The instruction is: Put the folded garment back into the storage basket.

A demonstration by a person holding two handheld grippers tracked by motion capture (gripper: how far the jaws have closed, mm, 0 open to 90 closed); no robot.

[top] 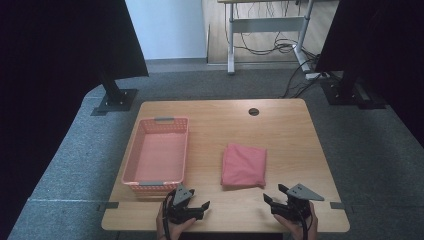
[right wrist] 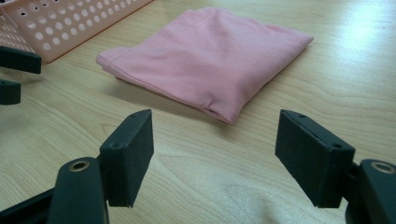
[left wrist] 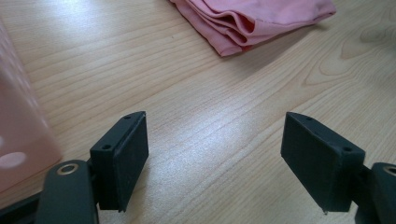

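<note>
Left black two-jaw gripper (top: 199,199) low at the near edge of the table, jaws spread wide, nothing between the pads, only bare wood under them in the left gripper view (left wrist: 214,163). Right black two-jaw gripper (top: 274,194) likewise at the near edge, off to the right, jaws wide apart and empty, aimed over bare wood in the right gripper view (right wrist: 214,158). Each held in a hand at the bottom of the high view, well apart from each other.

Just ahead of the right gripper, a folded pink cloth square (top: 244,165) flat on the light wooden table (top: 290,130), near but not touching either gripper; layered fold edges turned toward the left gripper (left wrist: 243,23), a smooth top face toward the right (right wrist: 210,56).

Left of the cloth, apart from it, a salmon-pink perforated plastic basket (top: 131,160) with grey handles, rectangular, upright, its near end just beyond the left gripper.
</note>
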